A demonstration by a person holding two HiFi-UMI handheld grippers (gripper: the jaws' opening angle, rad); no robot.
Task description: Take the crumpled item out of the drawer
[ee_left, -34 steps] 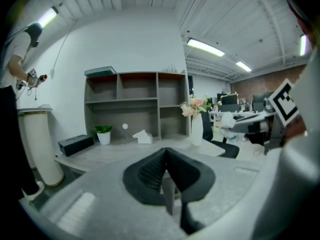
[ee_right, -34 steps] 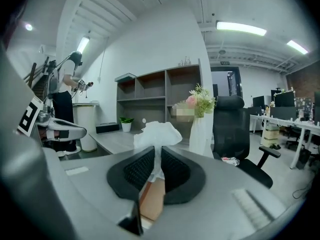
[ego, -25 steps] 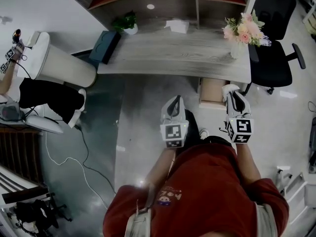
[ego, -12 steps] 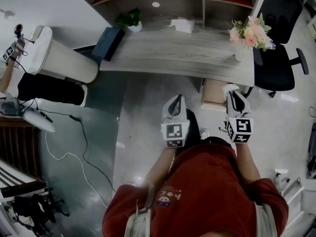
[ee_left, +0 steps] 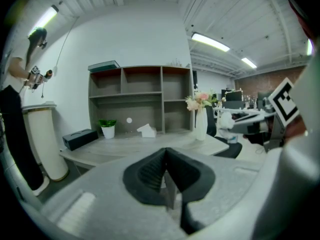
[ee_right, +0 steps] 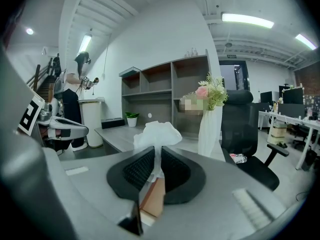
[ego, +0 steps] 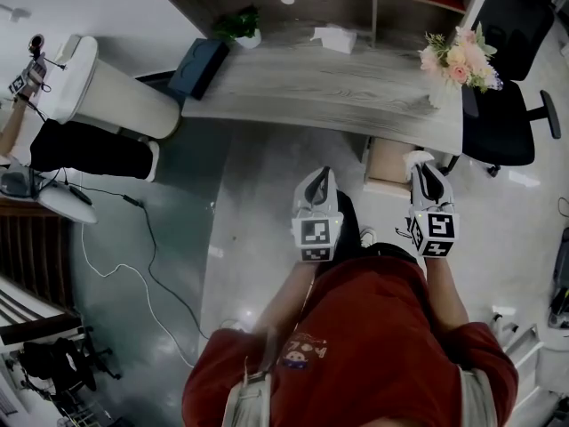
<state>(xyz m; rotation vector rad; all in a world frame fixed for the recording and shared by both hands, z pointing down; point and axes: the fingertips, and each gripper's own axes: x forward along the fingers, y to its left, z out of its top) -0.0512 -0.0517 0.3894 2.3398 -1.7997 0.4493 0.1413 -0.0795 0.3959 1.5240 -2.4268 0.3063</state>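
Observation:
My right gripper (ego: 420,162) is shut on a crumpled white paper item (ee_right: 157,132), which sticks up out of the jaws. In the head view the item (ego: 414,157) shows as a white lump at the gripper's tip, just over the right edge of the open drawer (ego: 384,167) under the desk. The drawer's tan inside shows below the right gripper (ee_right: 155,156) jaws. My left gripper (ego: 318,176) hangs to the left of the drawer over the floor. In its own view the left gripper (ee_left: 165,156) jaws are shut with nothing between them.
The grey wooden desk (ego: 329,83) carries a vase of flowers (ego: 458,60), a tissue box (ego: 333,38), a potted plant (ego: 240,25) and a black box (ego: 203,65). A black office chair (ego: 507,123) stands at the right. A white bin (ego: 107,100) and a floor cable (ego: 142,265) lie left.
Both grippers keep their places and the right one still holds the crumpled item. Only the head view has drifted a little, so the desk sits slightly lower in the picture.

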